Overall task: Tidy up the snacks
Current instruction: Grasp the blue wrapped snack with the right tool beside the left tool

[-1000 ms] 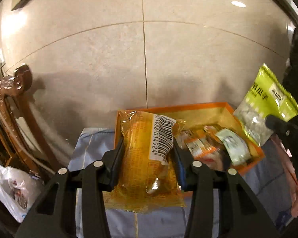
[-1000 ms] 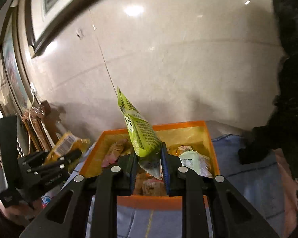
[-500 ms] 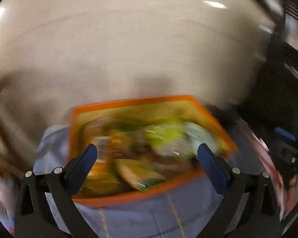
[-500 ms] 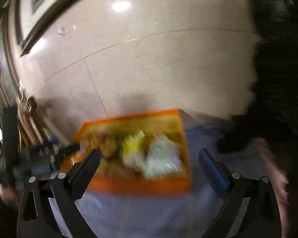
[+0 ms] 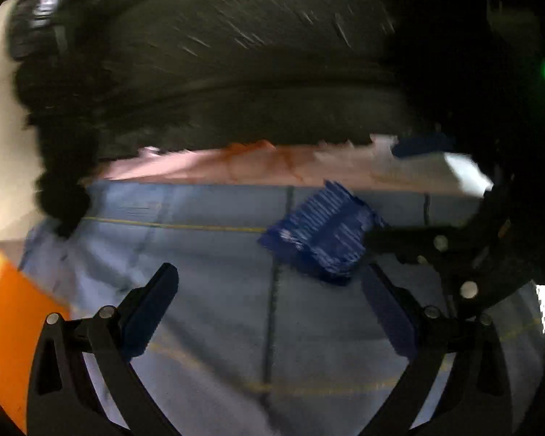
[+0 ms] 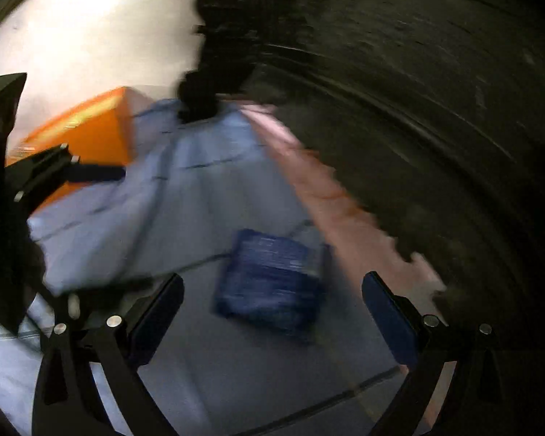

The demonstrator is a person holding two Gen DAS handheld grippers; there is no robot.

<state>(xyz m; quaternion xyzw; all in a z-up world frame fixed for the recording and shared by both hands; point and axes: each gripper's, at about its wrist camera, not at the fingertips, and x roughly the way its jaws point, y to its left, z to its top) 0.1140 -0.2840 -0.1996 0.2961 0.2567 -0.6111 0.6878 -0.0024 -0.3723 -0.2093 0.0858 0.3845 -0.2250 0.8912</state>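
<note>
Right wrist view: your right tool was spread wide, released, with the blurred dark-blue snack packet lying mid-frame on the pale-blue cloth; your left tool was likewise released.

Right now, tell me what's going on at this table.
A person is sorting snacks with a two-finger tool in each hand. Both the left tool and the right tool are open and hold nothing. A dark blue packet lies on the light blue cloth, ahead of the right tool's open jaws and untouched. The orange box sits off to the left on the same cloth. The pictures are blurred, so the packet's label cannot be read.
</note>
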